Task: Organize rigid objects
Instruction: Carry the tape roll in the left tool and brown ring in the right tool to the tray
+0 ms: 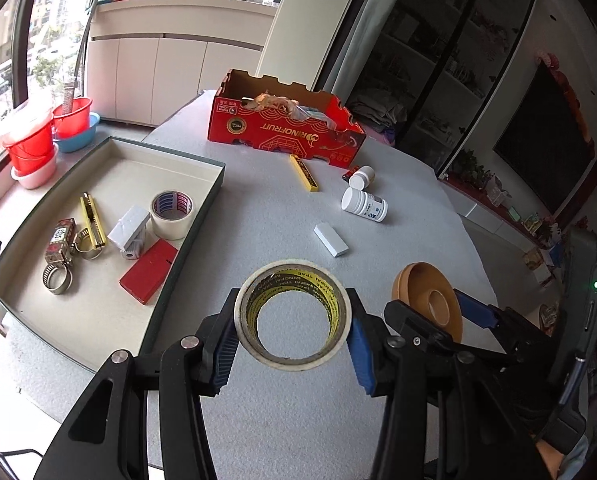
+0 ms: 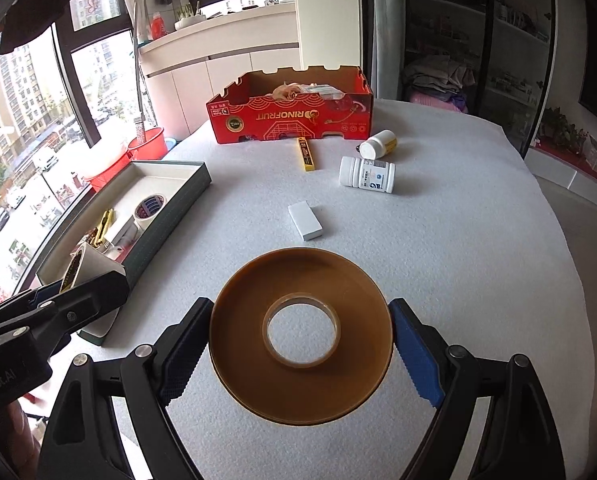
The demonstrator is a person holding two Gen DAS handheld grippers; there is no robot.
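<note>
Both grippers carry tape above the grey surface: the left gripper has its jaws clamped on a cream masking tape roll, the right gripper on a broad brown tape roll. Each looks bound for the shallow tray at left — best lowered flat into bare floor, clear of the tape roll already there.

both grippers are black plastic linkages with silver rivet pins and blue ribbed finger pads. the left gripper carries white lettering on its body, partly cut off. behind the right gripper, possibly bare skin.
</note>
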